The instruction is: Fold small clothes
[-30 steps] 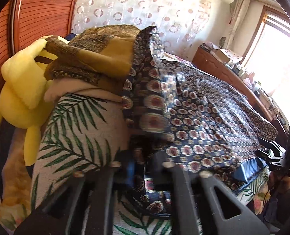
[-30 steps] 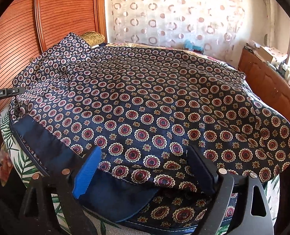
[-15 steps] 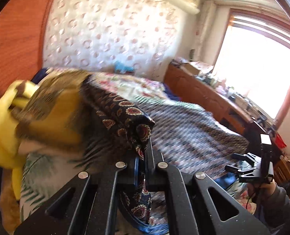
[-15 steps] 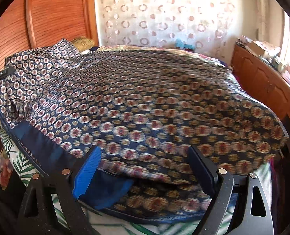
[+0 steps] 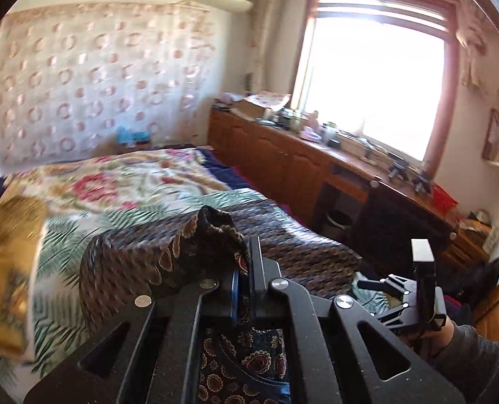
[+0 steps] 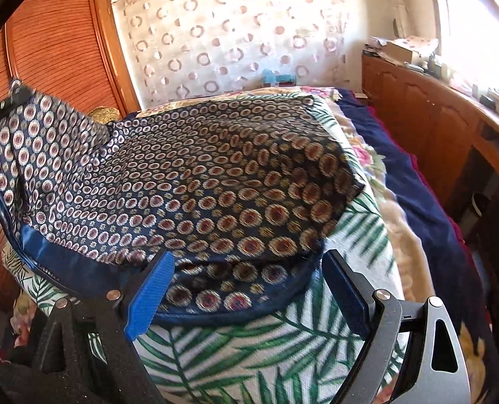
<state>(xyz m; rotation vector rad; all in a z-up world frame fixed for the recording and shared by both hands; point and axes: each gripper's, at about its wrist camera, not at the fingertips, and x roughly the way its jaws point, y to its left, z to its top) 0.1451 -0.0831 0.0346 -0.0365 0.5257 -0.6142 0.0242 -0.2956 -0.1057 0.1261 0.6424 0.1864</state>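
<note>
Garment (image 6: 189, 181) mid-fold: navy cloth with round medallions, spread over the palm-leaf cover (image 6: 259, 346) of the bed.

The left gripper (image 5: 244, 289) is clamped on one bunched corner, lifted clear of the bed. The right gripper (image 6: 249, 289) gapes wide over the near hem, pressing nothing. By my reading, the first fold is only starting; most of the cloth lies flat, and every later fold remains.

Sunlit bedroom, wood-fitted.
Bright window (image 5: 377, 87) above long wooden cabinets (image 5: 283, 165); circle-patterned curtain (image 6: 229, 37) behind; slatted wardrobe (image 6: 57, 47) at left.
</note>
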